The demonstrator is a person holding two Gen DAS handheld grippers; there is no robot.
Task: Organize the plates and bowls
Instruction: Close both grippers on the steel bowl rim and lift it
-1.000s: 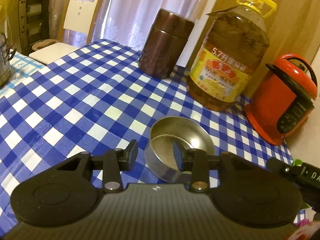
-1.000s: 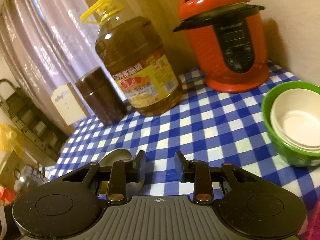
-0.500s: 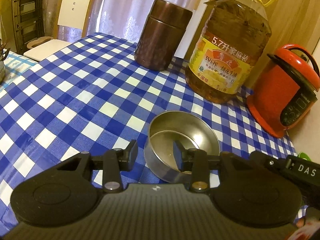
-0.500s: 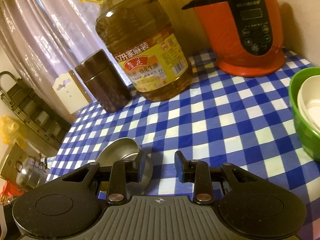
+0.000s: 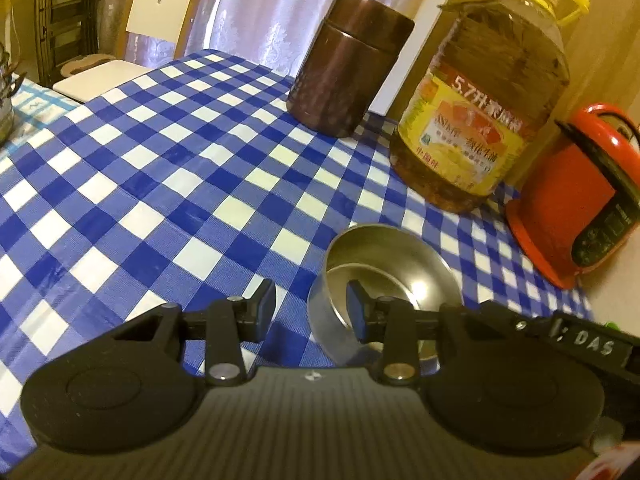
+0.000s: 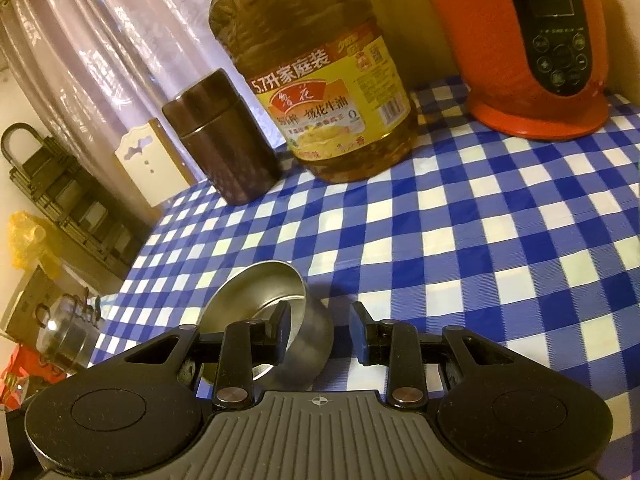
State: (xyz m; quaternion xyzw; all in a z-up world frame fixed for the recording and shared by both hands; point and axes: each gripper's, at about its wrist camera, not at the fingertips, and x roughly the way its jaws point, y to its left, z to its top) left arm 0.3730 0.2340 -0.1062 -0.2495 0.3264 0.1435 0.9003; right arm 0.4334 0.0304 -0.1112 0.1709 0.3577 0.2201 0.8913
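Steel bowl [image 5: 386, 276] low and right of centre on checked table [image 5: 160, 184], likely light, stiff, slippery, best pinched at rim; left gripper [image 5: 311, 304] and right gripper [image 6: 320, 326] fingers part-open, empty.

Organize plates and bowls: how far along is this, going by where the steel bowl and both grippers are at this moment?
Done: nothing visibly sorted in these views. In hand: the round stainless-steel bowl sits on the blue-and-white checked tablecloth; the left gripper and right gripper are both open, each with one finger over the bowl's inside and its wall in the gap, not clamped. Left: gripping, lifting and placing it; no destination is visible.
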